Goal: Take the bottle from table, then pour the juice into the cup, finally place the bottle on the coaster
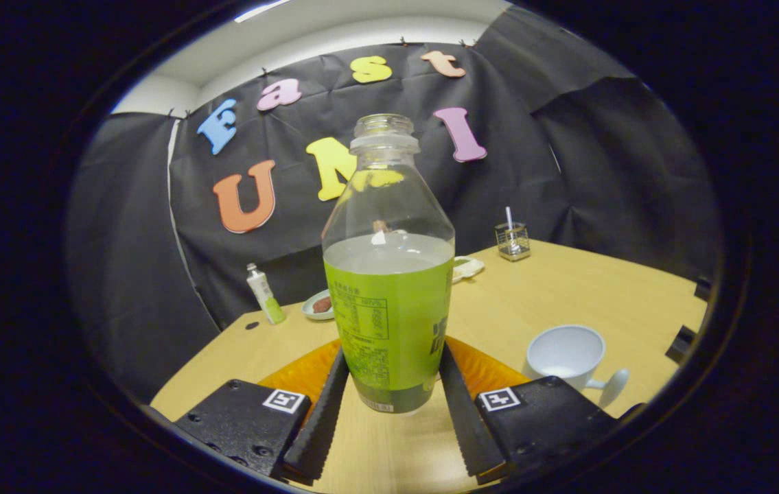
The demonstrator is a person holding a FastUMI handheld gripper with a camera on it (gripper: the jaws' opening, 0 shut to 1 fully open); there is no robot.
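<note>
An uncapped clear bottle with a green label stands upright between my fingers, about half full of pale juice. My gripper is shut on the bottle, with both fingers pressed against the lower part of the label. An orange coaster lies on the wooden table just beyond the bottle and shows on both sides of it. Whether the bottle's base rests on the table or hangs just above it, I cannot tell. A white cup with a handle stands upright past my right finger, to the right of the coaster.
Near the black cloth wall at the back stand a small white and green tube, a small plate with something reddish brown on it, a pale object behind the bottle and a clear holder with a stick in it.
</note>
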